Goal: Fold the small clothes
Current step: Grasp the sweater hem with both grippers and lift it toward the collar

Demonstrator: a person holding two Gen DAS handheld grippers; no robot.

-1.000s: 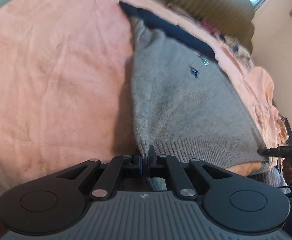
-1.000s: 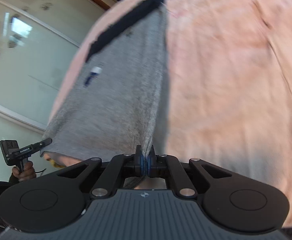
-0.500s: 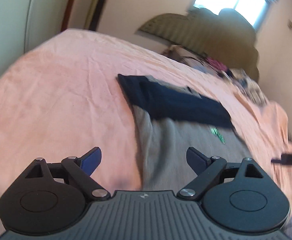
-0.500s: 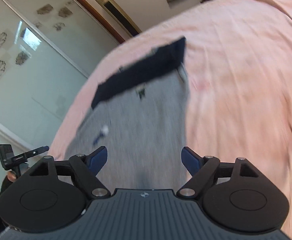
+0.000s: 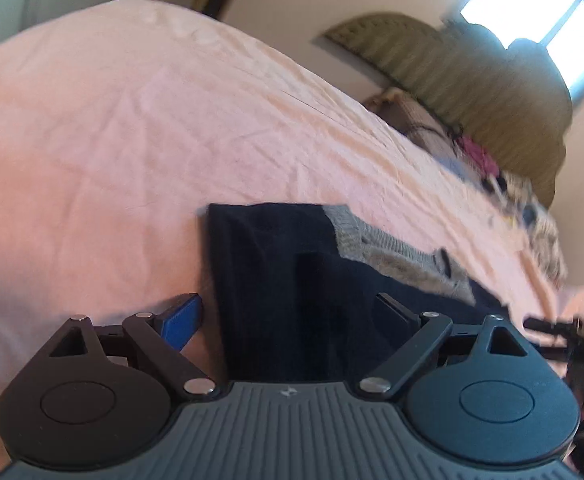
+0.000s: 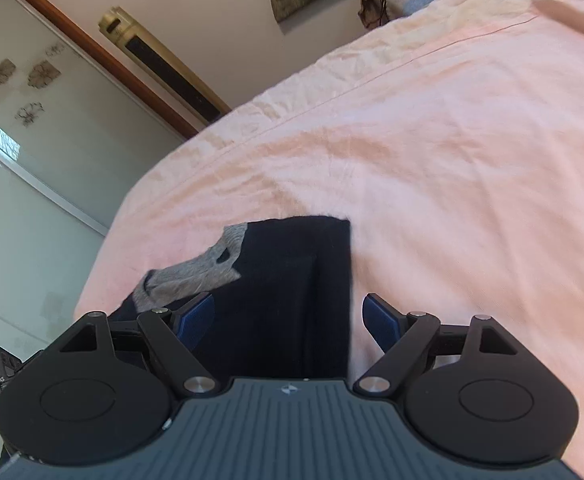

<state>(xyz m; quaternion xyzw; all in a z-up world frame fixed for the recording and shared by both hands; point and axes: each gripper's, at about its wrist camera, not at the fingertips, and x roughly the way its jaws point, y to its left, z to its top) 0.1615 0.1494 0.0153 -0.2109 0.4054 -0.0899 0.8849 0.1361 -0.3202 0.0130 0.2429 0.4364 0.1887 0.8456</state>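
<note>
Sweater (image 5: 292,292), navy w/ grey knit showing, lies folded on pink bed (image 5: 132,140) just ahead of you. Soft, floppy, light: grab near corners. Left gripper (image 5: 288,316) & right gripper (image 6: 288,316) both gape wide, holding nothing.

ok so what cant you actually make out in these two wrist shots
- Left wrist view: the near part of the garment is hidden behind the left gripper body.
- Left wrist view: the pile by the headboard is too blurred to identify.
- Right wrist view: the garment's near edge is hidden behind the right gripper; its left part too.
</note>
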